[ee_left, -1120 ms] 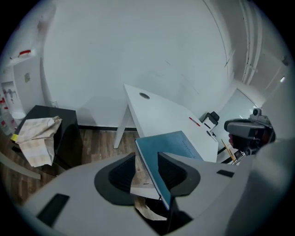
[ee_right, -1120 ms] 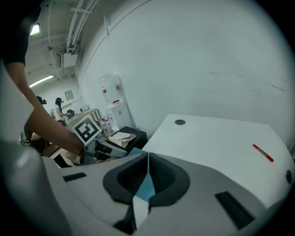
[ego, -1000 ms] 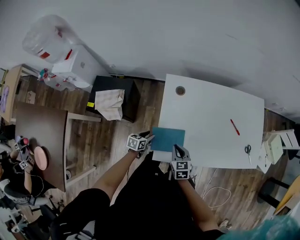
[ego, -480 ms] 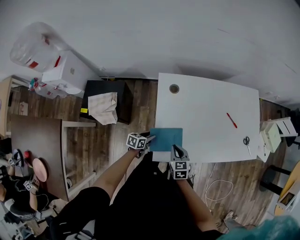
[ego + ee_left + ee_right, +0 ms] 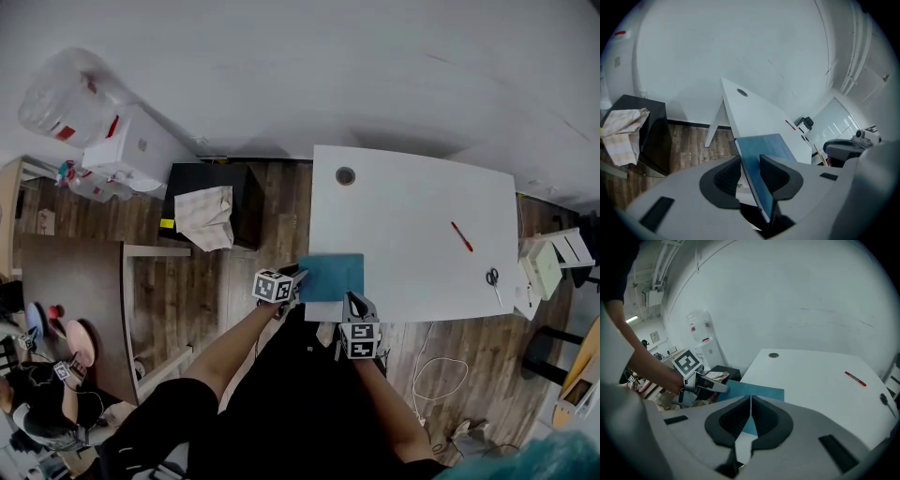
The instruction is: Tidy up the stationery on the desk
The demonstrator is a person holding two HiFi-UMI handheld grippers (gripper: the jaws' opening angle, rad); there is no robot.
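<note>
Fingers point(image 5: 778, 176) of the left gripper point(image 5: 750, 158), just closing, clamp the blue notebook point(image 5: 332, 277) at the desk's point(image 5: 412, 234) 7 o'clock corner; the right gripper's point(image 5: 750, 401) fingers point(image 5: 771, 420) meet.

- Black clothing point(image 5: 281, 412) is worn over the trunk, and the forearms are left bare.
- A short black sleeve point(image 5: 613, 273) is seen on the upper arm.
- The left gripper point(image 5: 298, 277) and right gripper point(image 5: 351, 300) are cased in pale grey, with black ribbed pads point(image 5: 726, 180).
- A cube point(image 5: 273, 286) with black-and-white square markers is fixed on each gripper.
</note>
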